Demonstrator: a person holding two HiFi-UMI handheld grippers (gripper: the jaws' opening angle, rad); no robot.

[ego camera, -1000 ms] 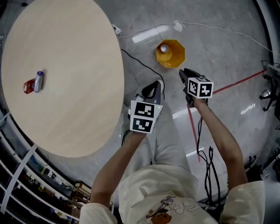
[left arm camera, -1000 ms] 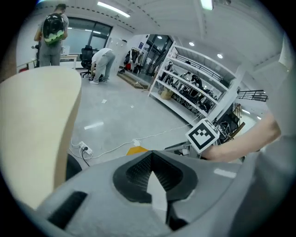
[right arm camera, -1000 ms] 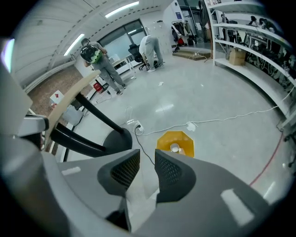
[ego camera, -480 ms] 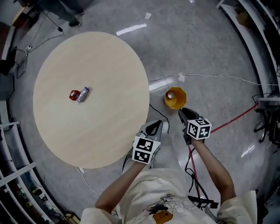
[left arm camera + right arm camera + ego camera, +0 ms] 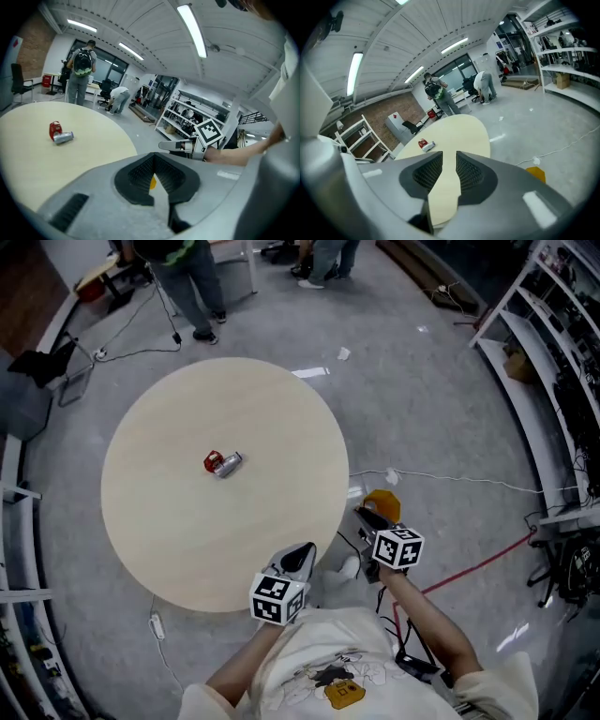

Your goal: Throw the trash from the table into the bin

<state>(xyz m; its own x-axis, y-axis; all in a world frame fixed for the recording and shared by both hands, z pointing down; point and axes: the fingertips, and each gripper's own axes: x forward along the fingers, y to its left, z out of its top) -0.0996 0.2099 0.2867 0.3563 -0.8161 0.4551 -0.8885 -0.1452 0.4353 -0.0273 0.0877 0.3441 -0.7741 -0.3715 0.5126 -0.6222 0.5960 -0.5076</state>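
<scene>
Nearest the camera, the left tongs (image 5: 300, 555) are held clenched on nothing, their tips met just over the near edge of the round table (image 5: 187, 549). To their right, the right tongs (image 5: 362, 517) are kept slightly released, with a narrow empty gap seen between the pads.

Just beyond the right tongs' tips, down on the floor, the yellow bin (image 5: 384, 501) is partly covered by them. A white cable (image 5: 450, 480) is laid across the floor just past the bin.

Well ahead of both tongs and off to their left, near the table's middle, the trash is found. A silver can (image 5: 231, 463) lies on its side, touching a red crumpled piece (image 5: 214, 461). Neither has been taken up. Far beyond the table, a person with a backpack (image 5: 82, 65) is seen standing.

Trouble is judged most likely at the pick-up. The can could be set rolling by a glancing pad, and the red piece could be shoved away if only its neighbour is gripped. The clenched left tongs would have to be opened first. On the way back, the bin could be missed or knocked over, or a foot caught in the cable beside it.
</scene>
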